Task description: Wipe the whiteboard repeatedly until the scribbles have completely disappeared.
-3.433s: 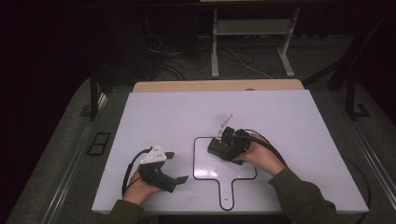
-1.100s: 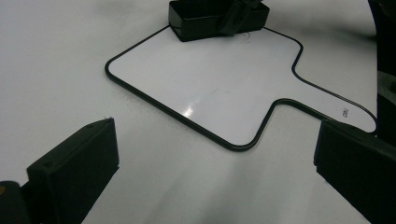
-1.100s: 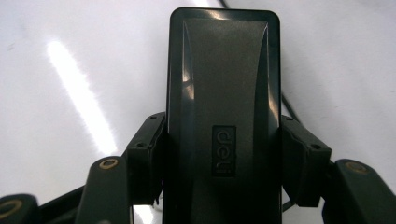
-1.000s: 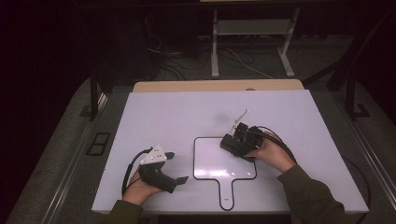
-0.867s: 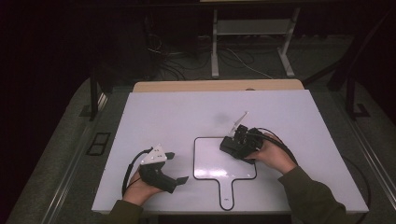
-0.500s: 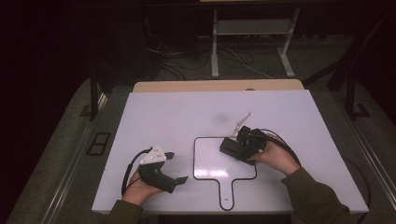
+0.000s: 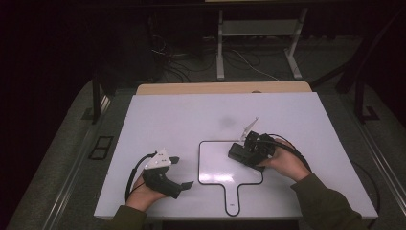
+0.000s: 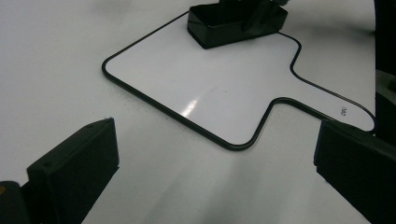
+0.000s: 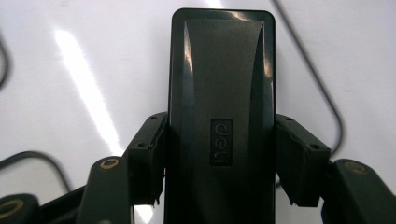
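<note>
A small paddle-shaped whiteboard [image 7: 215, 165] with a black rim lies flat near the table's front, its handle toward the person. My right gripper [image 7: 250, 149] is shut on a black eraser [image 7: 238, 153] that rests on the board's upper right corner. In the right gripper view the eraser [image 9: 222, 84] stands lengthwise between the two pads, which press on its sides. My left gripper [image 7: 183, 171] rests on the table left of the board, open and holding nothing. The left gripper view looks between its spread jaws at the whiteboard [image 8: 210, 79] and the eraser [image 8: 224, 23] beyond.
The white tabletop [image 7: 191, 115] has a wooden strip [image 7: 220, 88] along its far edge. Beyond it on the dark floor are metal stand legs [image 7: 220, 57] and loose cables [image 7: 244, 60]. A black cable loops from the right gripper across the table's right side.
Since the earliest frame the right gripper has carried the eraser from the board's upper middle to its upper right corner. The left gripper has stayed put.
</note>
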A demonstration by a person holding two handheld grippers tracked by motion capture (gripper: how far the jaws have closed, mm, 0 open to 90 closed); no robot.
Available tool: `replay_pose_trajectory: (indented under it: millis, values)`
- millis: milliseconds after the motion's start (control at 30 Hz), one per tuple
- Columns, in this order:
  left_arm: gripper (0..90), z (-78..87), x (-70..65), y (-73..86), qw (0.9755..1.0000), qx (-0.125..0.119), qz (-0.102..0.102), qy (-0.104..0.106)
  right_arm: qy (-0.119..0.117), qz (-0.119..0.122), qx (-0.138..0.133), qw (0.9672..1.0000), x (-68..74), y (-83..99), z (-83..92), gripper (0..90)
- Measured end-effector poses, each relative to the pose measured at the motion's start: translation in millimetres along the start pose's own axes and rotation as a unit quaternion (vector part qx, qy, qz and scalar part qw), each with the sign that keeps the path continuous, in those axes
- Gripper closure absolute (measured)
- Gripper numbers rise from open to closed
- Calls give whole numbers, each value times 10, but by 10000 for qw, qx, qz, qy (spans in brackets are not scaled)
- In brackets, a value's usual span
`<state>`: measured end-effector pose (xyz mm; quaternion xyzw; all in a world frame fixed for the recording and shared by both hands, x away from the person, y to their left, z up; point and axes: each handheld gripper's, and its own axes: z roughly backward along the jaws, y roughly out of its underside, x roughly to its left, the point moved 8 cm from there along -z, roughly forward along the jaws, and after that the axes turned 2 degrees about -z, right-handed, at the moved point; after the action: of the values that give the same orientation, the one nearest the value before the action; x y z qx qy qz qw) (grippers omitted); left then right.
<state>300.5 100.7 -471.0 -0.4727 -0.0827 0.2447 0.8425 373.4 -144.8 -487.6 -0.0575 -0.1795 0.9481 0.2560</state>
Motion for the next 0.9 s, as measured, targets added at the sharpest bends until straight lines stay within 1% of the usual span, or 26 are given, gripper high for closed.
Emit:
replay_pose_trajectory:
  millis: [33, 67, 133, 167, 200, 233, 267, 367, 567, 600, 667, 733, 767, 900]
  values:
    - [0, 1, 0, 0, 10000, 0, 2, -2, -47, 36, -5, 10000, 47, 0, 3, 393]
    - [0, 1, -2, 0, 10000, -2, 2, 0, -29, 124, -2, 9999, 71, 5, 4, 393]
    - [0, 0, -4, 1, 10000, 10, -15, 3, 12, 131, 3, 9999, 82, 9, 9, 393]
    - [0, 0, -4, 1, 10000, 11, -20, 4, 11, 84, -7, 10000, 72, 7, 9, 393]
    - [0, 1, -5, 2, 10000, 11, -15, 2, 137, 92, 13, 9999, 22, 11, 11, 393]
    - [0, 1, -5, 2, 10000, 8, -14, 1, 147, -9, 16, 9999, 1, 13, 14, 393]
    - [0, 0, -4, 2, 10000, 5, -8, 0, 198, -6, 5, 9998, -44, 18, 13, 393]
    - [0, -4, -3, 3, 10000, 11, -8, 9, 251, -134, -5, 9996, -140, 33, 9, 393]
    - [0, -6, -4, 3, 10000, 17, -20, 4, 618, -376, 21, 9974, -344, 44, 9, 392]
    - [0, -7, -4, 3, 10000, 25, -25, 2, 633, -383, 17, 9973, -372, 43, 7, 392]
    - [0, -13, -6, 4, 10000, 27, -17, 4, 615, -445, 20, 9971, -396, 42, 3, 392]
    - [0, -17, -9, 4, 10000, 26, -10, 9, 609, -443, 34, 9972, -389, 43, 3, 392]
    - [0, -19, -11, 3, 10000, 25, -7, 11, 569, -443, 51, 9974, -363, 44, 5, 392]
    - [0, -20, -11, 6, 10000, 43, -23, 19, 328, -283, 80, 9990, -207, 61, 15, 391]
